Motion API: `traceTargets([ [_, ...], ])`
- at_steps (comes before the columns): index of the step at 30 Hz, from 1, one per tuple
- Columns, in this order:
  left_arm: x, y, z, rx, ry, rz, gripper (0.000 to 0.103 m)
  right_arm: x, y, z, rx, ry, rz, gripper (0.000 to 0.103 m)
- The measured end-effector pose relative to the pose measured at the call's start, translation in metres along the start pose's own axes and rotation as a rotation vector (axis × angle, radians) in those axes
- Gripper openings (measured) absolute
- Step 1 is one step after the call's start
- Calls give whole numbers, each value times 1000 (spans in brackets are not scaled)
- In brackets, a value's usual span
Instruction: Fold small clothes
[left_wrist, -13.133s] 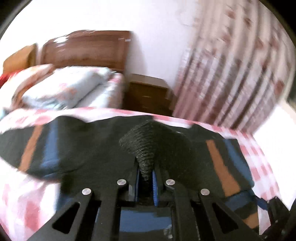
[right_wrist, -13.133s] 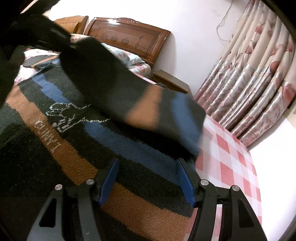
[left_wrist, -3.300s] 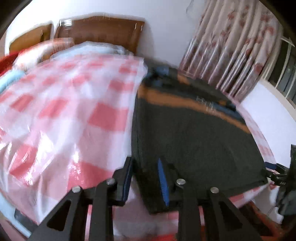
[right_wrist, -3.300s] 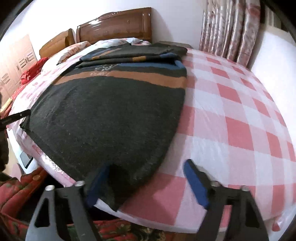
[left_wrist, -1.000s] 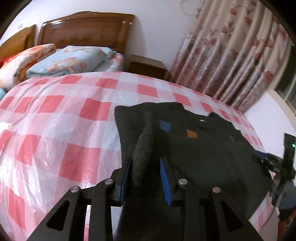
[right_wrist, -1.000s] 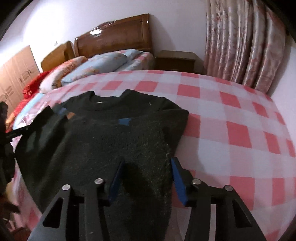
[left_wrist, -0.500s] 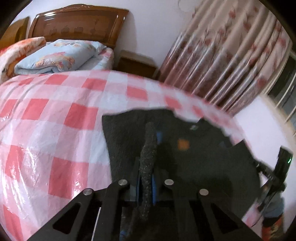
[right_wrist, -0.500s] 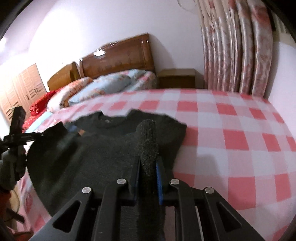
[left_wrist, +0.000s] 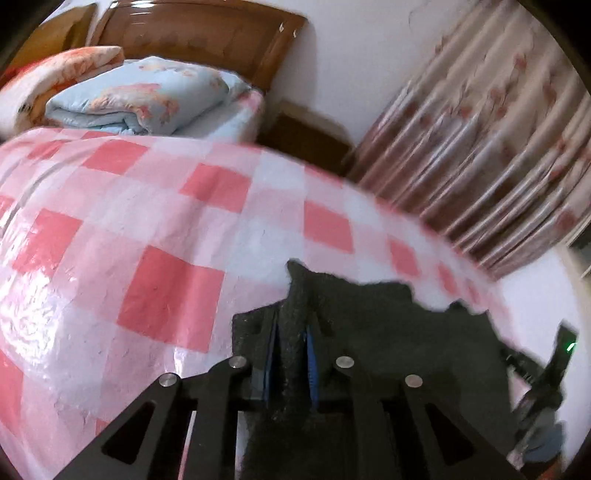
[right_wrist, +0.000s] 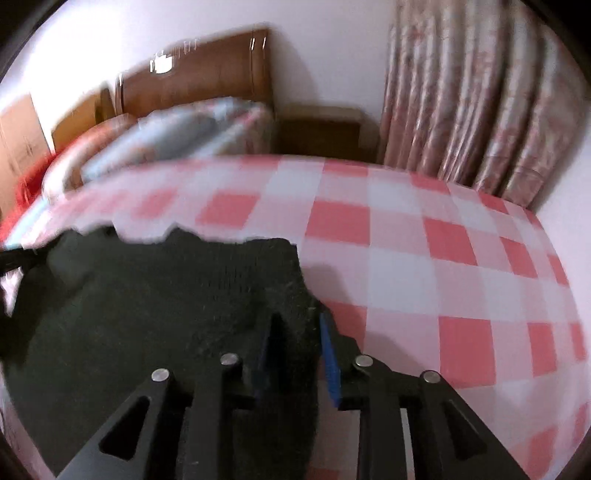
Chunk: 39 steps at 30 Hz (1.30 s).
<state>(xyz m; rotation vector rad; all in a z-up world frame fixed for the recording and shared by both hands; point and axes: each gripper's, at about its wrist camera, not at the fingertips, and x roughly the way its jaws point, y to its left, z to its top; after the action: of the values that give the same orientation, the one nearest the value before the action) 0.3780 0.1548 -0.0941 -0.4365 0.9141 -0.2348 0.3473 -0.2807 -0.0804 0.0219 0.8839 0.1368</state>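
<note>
A dark knitted sweater (left_wrist: 388, 332) lies folded on the pink checked bed cover (left_wrist: 166, 221), low in both views. My left gripper (left_wrist: 290, 332) pinches a raised fold at the sweater's left edge between its blue pads; its jaws are opening slightly with the fabric still pressed between them. In the right wrist view the sweater (right_wrist: 166, 295) spreads to the left, and my right gripper (right_wrist: 295, 332) is shut on a fold at its right edge. The right gripper's body (left_wrist: 554, 362) shows at the far right of the left wrist view.
A folded light-blue quilt (left_wrist: 140, 99) and a floral pillow (left_wrist: 55, 74) lie before the wooden headboard (left_wrist: 203, 33). A brown nightstand (left_wrist: 306, 140) stands beside the bed, with a floral curtain (left_wrist: 480, 166) to its right. The checked cover (right_wrist: 443, 277) stretches beyond the sweater.
Both grippers went from open around the sweater's edge to shut on raised folds of it. They then drew back, and the sweater now sits lower and nearer in both views.
</note>
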Motion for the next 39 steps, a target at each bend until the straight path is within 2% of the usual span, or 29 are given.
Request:
traceTargets([
  [1,-10,1,0,-9,-26,1,16,-5,-1,-1,16,0,-2,2],
  [2,-23,-3,-1,6,-72,25,17,-17,1,-1,15,-11,-27,18],
  [3,-38,-10,-2,42,-128,50,18,-31,6,1,-7,-39,-46,58],
  [4,-48,-18,-3,72,-163,57,21,-41,12,3,-24,-66,-47,103],
  [6,-61,-40,-1,142,-205,39,28,-66,34,13,-59,-150,-2,103],
  [7,-58,-53,0,177,-198,30,30,-68,45,16,-74,-161,25,103],
  [9,-35,-84,-1,250,-131,39,30,-57,75,25,-120,-124,90,103],
  [12,3,-122,-11,351,-46,82,30,-22,132,28,-221,-55,126,103],
  [15,49,-149,-31,460,79,196,30,28,182,18,-351,85,134,103],
  [16,54,-150,-40,498,82,229,31,38,185,12,-371,106,126,103],
  [17,50,-150,-41,507,64,221,30,39,179,12,-340,90,150,103],
  [18,48,-145,-37,473,78,191,30,40,166,17,-276,118,173,103],
  [20,40,-127,-33,410,72,152,30,35,144,19,-227,98,108,103],
  [21,34,-120,-33,396,54,164,30,30,131,18,-204,88,53,103],
  [24,8,-91,-28,334,-32,195,30,17,79,13,-70,69,-2,103],
  [26,-2,-67,-22,223,-83,218,30,9,53,11,1,54,-14,103],
  [28,2,-47,-17,113,-57,176,30,14,44,10,40,56,22,103],
  [29,3,-48,-16,114,-57,177,30,17,49,11,14,54,2,103],
  [31,4,-57,-17,156,-55,231,30,17,67,12,-62,54,-66,103],
  [32,2,-67,-21,185,-63,279,30,11,76,11,-93,31,-109,103],
  [33,-4,-78,-26,211,-71,293,27,0,89,9,-118,-7,-105,103],
  [36,-23,-108,-50,263,-75,190,30,-32,122,-4,-183,-89,27,103],
  [39,-15,-134,-85,349,-9,167,30,-30,161,-28,-312,-37,119,103],
])
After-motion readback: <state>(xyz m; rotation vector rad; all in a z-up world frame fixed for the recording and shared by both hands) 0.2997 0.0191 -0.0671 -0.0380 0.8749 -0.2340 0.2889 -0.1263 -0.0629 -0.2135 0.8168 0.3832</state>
